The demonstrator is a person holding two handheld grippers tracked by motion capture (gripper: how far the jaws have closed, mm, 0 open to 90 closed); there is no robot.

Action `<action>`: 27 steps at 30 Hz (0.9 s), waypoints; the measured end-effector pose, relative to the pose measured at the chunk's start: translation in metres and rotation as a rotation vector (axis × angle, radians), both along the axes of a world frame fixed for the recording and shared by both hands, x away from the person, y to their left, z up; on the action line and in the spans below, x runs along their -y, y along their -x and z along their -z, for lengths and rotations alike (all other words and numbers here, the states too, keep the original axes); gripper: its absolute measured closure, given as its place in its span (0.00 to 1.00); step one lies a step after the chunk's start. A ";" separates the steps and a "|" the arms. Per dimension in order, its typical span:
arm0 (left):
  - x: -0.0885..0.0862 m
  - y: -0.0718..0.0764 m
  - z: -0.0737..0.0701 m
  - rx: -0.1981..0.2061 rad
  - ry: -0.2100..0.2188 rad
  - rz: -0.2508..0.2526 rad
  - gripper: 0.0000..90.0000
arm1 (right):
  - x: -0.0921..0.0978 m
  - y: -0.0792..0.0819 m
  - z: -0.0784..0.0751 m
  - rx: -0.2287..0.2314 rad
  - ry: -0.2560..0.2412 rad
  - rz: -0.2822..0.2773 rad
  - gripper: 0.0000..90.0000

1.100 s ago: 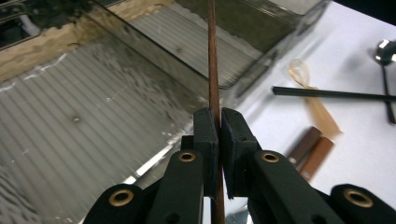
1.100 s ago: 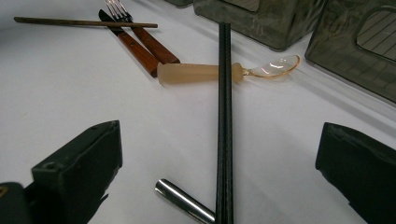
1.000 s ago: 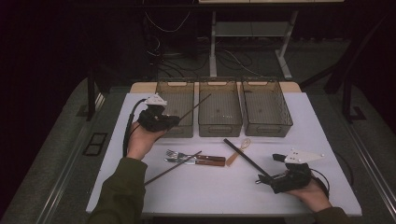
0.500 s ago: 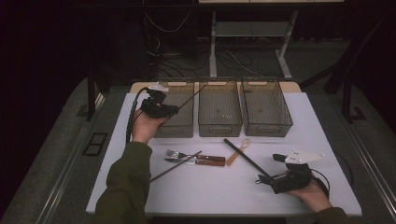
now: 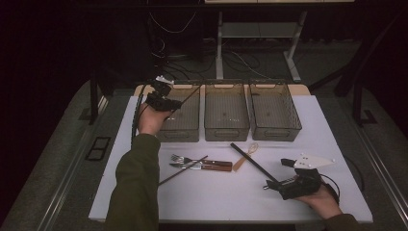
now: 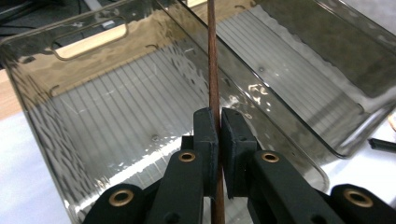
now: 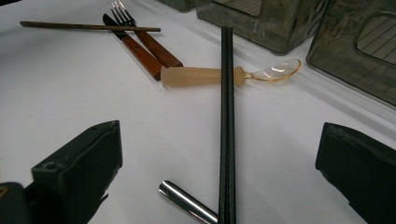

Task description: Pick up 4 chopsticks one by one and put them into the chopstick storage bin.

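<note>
Left hand-held gripper (image 6: 217, 140) clamped on a brown chopstick (image 6: 213, 70) over the leftmost of three bins (image 5: 185, 113), right hand-held gripper (image 7: 219, 154) wide around a black chopstick (image 7: 227, 116), another brown chopstick (image 5: 183, 171), fork (image 5: 180, 158), knife (image 5: 202, 166), one spoon (image 5: 246, 154) on the bench (image 5: 216, 202)

Brown chopstick (image 6: 213, 60) top & bottom ends cut off by left gripper view edges; mid part hidden betw. left gripper (image 6: 218, 135) jaws.

A fork (image 5: 179, 158) and knife (image 5: 202, 166) are laid together on the white counter (image 5: 211, 202), a translucent spoon (image 5: 246, 155) just beside them.
</note>
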State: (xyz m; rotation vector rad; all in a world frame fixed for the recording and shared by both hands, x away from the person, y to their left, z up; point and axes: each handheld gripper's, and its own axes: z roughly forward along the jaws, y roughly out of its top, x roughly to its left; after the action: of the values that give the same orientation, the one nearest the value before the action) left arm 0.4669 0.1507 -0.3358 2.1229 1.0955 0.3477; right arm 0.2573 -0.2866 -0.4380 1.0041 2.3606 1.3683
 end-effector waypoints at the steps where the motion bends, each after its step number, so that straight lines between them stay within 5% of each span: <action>1: 0.000 -0.002 0.000 -0.004 -0.009 -0.006 0.95 | 0.000 0.000 0.000 0.002 0.001 -0.001 0.01; 8: -0.009 -0.014 0.006 -0.027 -0.005 -0.063 0.95 | 0.000 0.000 0.000 0.005 -0.001 -0.003 0.01; 15: -0.010 -0.021 0.020 -0.054 -0.085 -0.079 0.95 | 0.000 0.000 0.000 0.004 -0.001 -0.005 0.01; 27: -0.002 -0.025 0.040 -0.090 -0.158 -0.075 0.95 | 0.000 0.001 -0.001 0.004 -0.003 -0.003 0.01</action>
State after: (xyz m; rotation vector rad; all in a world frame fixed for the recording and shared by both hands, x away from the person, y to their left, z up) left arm 0.4921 0.1530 -0.3758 2.2589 1.2374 0.3886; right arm 0.2566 -0.2867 -0.4374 0.9981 2.3592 1.3739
